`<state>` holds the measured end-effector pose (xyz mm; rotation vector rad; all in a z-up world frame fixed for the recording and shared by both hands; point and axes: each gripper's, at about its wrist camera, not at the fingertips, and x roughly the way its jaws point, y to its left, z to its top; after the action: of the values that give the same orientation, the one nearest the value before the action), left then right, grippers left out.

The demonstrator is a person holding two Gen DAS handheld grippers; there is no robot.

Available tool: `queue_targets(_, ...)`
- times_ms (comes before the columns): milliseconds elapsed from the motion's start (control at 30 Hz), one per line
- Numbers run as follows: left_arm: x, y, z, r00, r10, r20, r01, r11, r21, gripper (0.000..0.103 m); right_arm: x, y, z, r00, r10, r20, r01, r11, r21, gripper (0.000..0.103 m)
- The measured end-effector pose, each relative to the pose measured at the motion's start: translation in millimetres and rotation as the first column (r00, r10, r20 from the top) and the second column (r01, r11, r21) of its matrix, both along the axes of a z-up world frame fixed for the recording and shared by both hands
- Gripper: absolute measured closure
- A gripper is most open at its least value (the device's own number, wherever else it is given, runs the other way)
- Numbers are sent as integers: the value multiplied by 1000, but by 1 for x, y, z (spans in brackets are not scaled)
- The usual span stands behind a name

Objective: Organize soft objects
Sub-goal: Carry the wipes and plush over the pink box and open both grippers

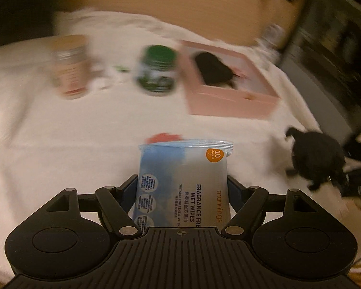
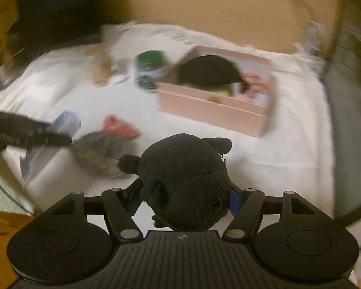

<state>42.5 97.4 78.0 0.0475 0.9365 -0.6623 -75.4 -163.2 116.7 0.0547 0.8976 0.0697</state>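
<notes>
1. The left gripper point(image 1: 183, 185) is clamped on a wipes pack point(image 1: 184, 180); its fingers press both sides and the pack stands up out of the jaws, above the white cloth point(image 1: 60, 144).
2. The right gripper point(image 2: 184, 192) is clamped on a black plush point(image 2: 185, 180), which bulges out between the fingers, held above the cloth.
3. In the left wrist view the plush and the right gripper show at the right edge, well apart from the pack.
4. In the right wrist view the left gripper and its pack show blurred at the left edge.
5. Just beyond them a grey plush point(image 2: 101, 154) lies on the cloth, with a red scrap point(image 2: 120, 126) touching its far side.
6. Farther back a pink box point(image 2: 211, 110) sits open on the cloth with a dark soft thing point(image 2: 209, 69) inside; other contents are too blurred to tell.
7. A green-lidded jar point(image 2: 149, 69) stands just beside the box's left end.
8. A brown jar point(image 1: 69, 67) stands farther left, apart from the green one.
</notes>
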Motion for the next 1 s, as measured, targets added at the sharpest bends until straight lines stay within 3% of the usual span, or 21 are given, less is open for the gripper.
queue_targets(200,14,-51,-1,981,-195,-24,194,981,-26,23,3,-13,19,992,-121,16,121,993,-3,35)
queue_targets(333,40,-82,15,965,-261,-1,260,962,-85,23,17,-23,39,984,-175,35,174,984,19,35)
queue_targets(467,73,-119,47,967,-231,108,244,960,-138,23,29,-34,56,975,-204,89,204,979,7,35)
queue_targets(700,142,-196,84,972,-166,169,202,954,-221,23,40,-60,86,956,-223,192,226,974,7,35)
queue_targets(800,166,-231,62,980,-156,126,177,968,-178,23,46,-70,84,953,-234,193,238,971,2,35)
queue_targets(933,192,-271,-5,981,-192,-29,191,981,-35,23,55,-79,62,964,-222,146,221,975,21,35)
queue_targets(1000,197,-281,-34,981,-187,-54,189,981,45,23,59,-80,47,971,-207,117,206,978,25,35)
